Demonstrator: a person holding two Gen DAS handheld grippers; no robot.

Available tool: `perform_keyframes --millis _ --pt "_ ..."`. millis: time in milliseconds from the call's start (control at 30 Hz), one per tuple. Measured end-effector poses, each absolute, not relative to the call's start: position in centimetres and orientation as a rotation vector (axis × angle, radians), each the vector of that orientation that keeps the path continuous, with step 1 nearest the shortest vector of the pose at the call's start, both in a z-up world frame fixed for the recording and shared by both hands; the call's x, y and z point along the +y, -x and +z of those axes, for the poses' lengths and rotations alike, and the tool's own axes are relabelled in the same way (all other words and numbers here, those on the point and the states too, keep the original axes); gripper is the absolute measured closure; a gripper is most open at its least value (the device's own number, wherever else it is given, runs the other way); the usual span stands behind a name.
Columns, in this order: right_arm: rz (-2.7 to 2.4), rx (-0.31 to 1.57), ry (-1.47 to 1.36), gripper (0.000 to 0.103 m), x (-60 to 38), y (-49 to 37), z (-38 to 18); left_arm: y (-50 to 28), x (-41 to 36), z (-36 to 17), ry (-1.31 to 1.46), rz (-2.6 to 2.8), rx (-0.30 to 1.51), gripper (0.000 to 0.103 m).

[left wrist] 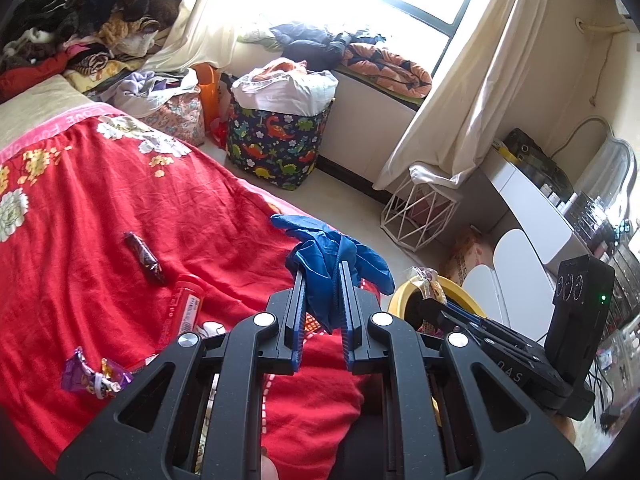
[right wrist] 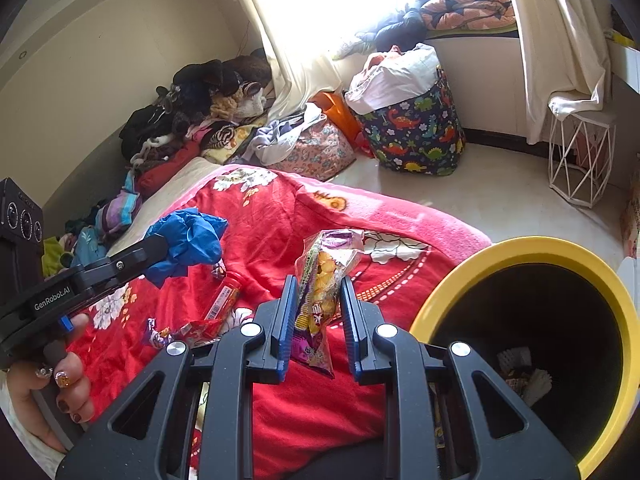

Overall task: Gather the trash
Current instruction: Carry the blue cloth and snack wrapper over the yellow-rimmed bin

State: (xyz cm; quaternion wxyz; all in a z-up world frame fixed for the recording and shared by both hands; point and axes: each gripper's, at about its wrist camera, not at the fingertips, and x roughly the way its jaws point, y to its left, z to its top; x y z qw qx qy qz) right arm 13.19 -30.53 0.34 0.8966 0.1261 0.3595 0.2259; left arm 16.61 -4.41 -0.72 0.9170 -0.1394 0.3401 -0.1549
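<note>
Left tool [left wrist: 322,276] clamped together on a crumpled blue rubber glove [left wrist: 332,256], held above the near edge of the red floral blanket [left wrist: 120,200] on the bed. Right tool [right wrist: 318,292] clamped on a purple-and-yellow crinkly snack wrapper [right wrist: 320,280], just left of the yellow-rimmed black trash bin [right wrist: 532,252] on the floor. Still on the blanket: a dark brown candy bar wrapper [left wrist: 145,258], a red tube-shaped packet [left wrist: 186,308], and a small purple foil wrapper [left wrist: 94,374] at near left.
</note>
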Motion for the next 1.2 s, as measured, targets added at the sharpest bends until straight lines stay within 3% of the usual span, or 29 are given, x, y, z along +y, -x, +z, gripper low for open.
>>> perform_keyframes --millis 1200 --pt "0.34 0.69 -0.333 0.082 -37.3 -10.6 1.0 -15.2 -10.9 -0.2 0.212 -0.419 0.702 0.093"
